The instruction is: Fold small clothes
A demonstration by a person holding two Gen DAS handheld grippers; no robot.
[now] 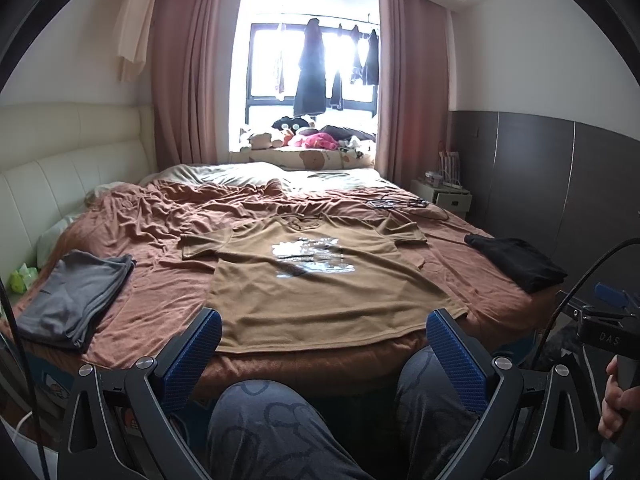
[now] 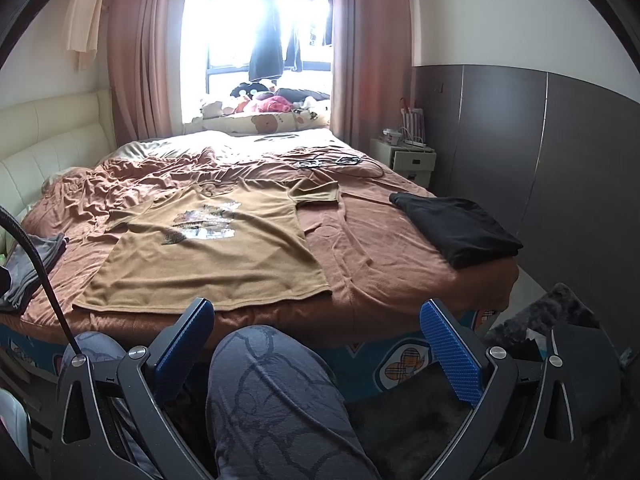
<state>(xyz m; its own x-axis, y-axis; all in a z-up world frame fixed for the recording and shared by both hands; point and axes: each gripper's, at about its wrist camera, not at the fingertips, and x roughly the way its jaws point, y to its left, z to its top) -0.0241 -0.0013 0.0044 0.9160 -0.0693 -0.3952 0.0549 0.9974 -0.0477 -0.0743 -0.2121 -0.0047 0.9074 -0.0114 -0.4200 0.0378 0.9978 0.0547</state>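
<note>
A tan T-shirt with a silvery print lies flat, face up, on the bed, hem toward me; in the right wrist view the same T-shirt sits left of centre. My left gripper is open, held back from the bed just short of the hem, nothing between its blue pads. My right gripper is open too, off the foot of the bed, right of the shirt's hem corner. The right gripper's body shows at the left wrist view's right edge, a hand on its handle.
A folded grey garment lies at the bed's left edge, a folded black one at the right edge. Rumpled brown sheet covers the bed. Cables lie far right. A person's knees sit below the grippers. Nightstand stands by the wall.
</note>
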